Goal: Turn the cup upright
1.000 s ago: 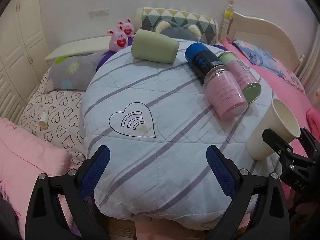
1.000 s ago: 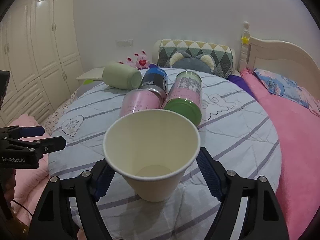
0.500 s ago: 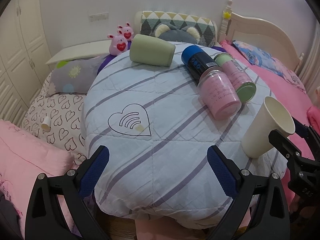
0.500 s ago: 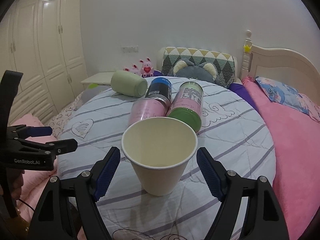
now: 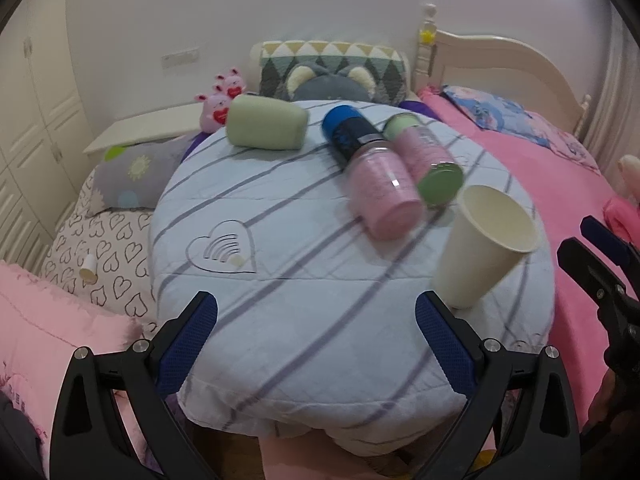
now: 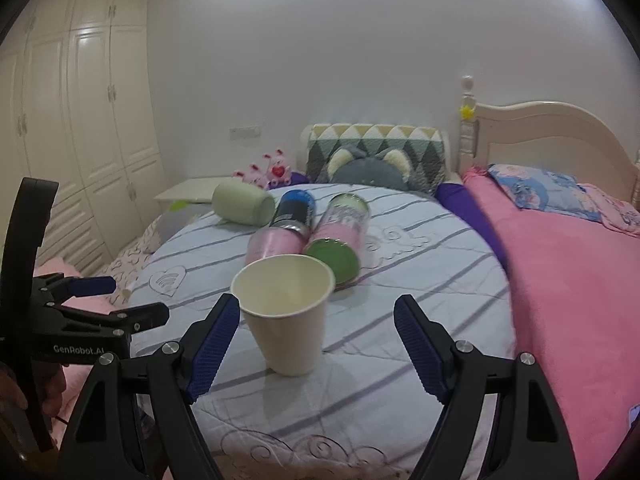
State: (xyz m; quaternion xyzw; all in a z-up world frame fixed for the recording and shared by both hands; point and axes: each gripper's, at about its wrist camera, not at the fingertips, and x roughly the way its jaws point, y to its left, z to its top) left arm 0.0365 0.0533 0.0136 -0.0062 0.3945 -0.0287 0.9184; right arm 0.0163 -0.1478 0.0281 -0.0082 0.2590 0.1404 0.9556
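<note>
A cream paper cup stands upright, mouth up, on the round striped cushion; in the left wrist view the paper cup is at the right, near the cushion edge. My right gripper is open, its fingers apart from the cup on both sides and drawn back toward me; it shows in the left wrist view at the far right. My left gripper is open and empty over the cushion's near edge; it also shows in the right wrist view at left.
Lying on the cushion behind the cup: a pale green cup, a blue-capped bottle, a pink jar and a green-lidded pink jar. Pillows, plush toys, a pink bedspread and wardrobe doors surround it.
The right gripper has let go of the paper cup, left it standing on the cushion and pulled back. The left gripper has drifted slightly back.
</note>
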